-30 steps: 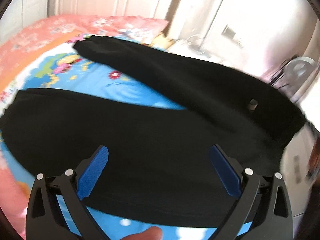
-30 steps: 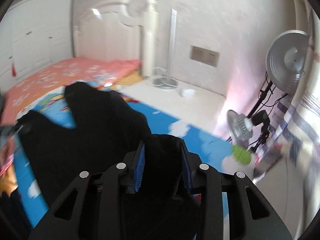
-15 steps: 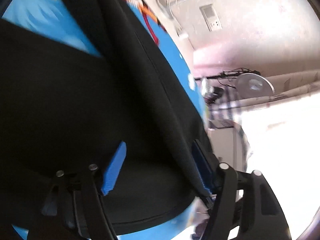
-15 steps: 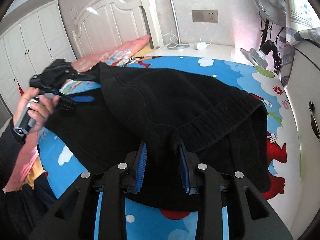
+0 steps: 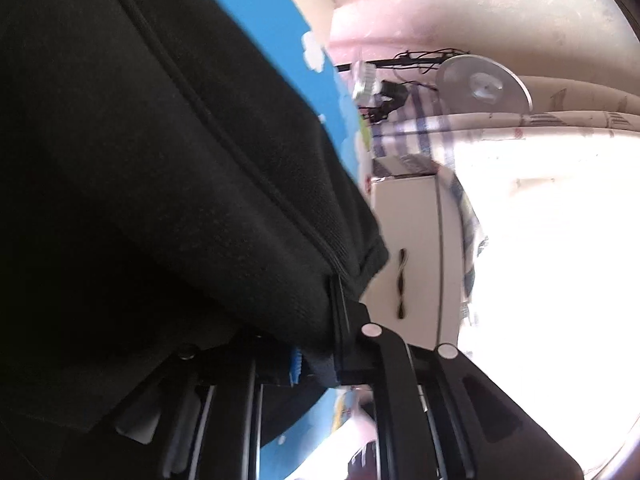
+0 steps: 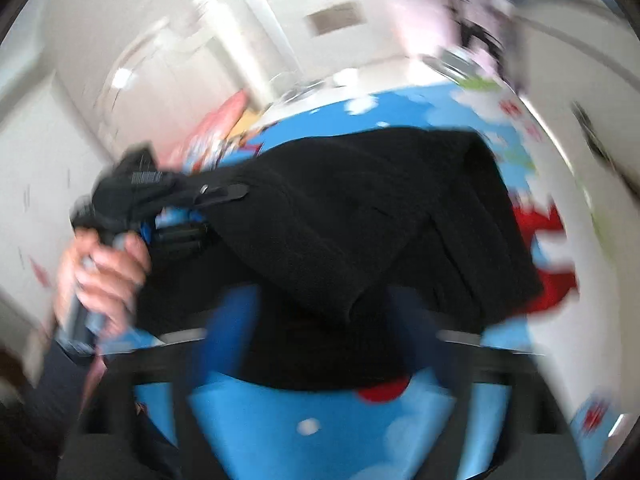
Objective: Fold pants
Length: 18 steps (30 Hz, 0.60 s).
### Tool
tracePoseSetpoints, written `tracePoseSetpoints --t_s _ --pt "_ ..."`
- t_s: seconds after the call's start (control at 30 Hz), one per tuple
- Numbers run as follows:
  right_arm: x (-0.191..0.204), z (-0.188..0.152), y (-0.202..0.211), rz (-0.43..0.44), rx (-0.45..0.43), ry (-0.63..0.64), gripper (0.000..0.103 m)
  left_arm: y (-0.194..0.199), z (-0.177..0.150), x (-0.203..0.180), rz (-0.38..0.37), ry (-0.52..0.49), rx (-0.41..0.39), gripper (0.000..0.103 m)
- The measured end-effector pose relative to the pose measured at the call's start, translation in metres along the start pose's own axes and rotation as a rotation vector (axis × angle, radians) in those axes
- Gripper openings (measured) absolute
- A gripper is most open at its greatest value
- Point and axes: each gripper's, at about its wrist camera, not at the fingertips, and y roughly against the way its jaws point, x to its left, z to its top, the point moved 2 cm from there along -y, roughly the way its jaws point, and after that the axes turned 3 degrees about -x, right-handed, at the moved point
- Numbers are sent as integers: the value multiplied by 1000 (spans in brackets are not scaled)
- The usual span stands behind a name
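Left wrist view. Item: black pants point(image 5: 152, 168), filling the left and centre of the frame, draped over my left gripper point(image 5: 316, 344). A seam runs diagonally from upper left down to lower right, so the long axis lies along that line; a hem or waistband corner ends at my right finger point(image 5: 340, 304). Fingers: drawn close together with a fold of the black fabric clamped between them; a sliver of blue pad shows beneath the cloth. Behind: blue cartoon play mat point(image 5: 320, 64) under the pants, a white cabinet point(image 5: 408, 248) with a dark handle, a round fan point(image 5: 484, 80), striped cloth beside it.

Right wrist view (heavy motion blur). Item: same pants point(image 6: 360, 216), lying on the play mat point(image 6: 304, 412), bulk spreading from centre to upper right; one edge is lifted leftward to my left gripper point(image 6: 200, 196), which bites the cloth there. My left hand point(image 6: 100, 272) grips its handle. My right gripper point(image 6: 320, 328): blue fingers point(image 6: 228, 332) smeared by blur, standing well apart with fabric lying between them; whether either pad touches the cloth I cannot tell. Behind: white headboard, wall switch plate.
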Motion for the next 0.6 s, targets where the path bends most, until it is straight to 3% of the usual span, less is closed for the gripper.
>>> tracePoseSetpoints --t_s 0.23,0.33,0.47,0.6 --pt "-13 -16 -33 254 34 -551 97 16 4 -22 -11 -44 -14 10" --pt "-4 -21 -57 345 26 -678 97 21 5 -27 -13 -45 -20 10" --pt "2 -27 -84 353 -3 -812 97 27 4 -23 -24 -28 -25 10" --pt "-4 -8 -80 297 -153 -842 85 34 2 -20 -42 -13 -37 10"
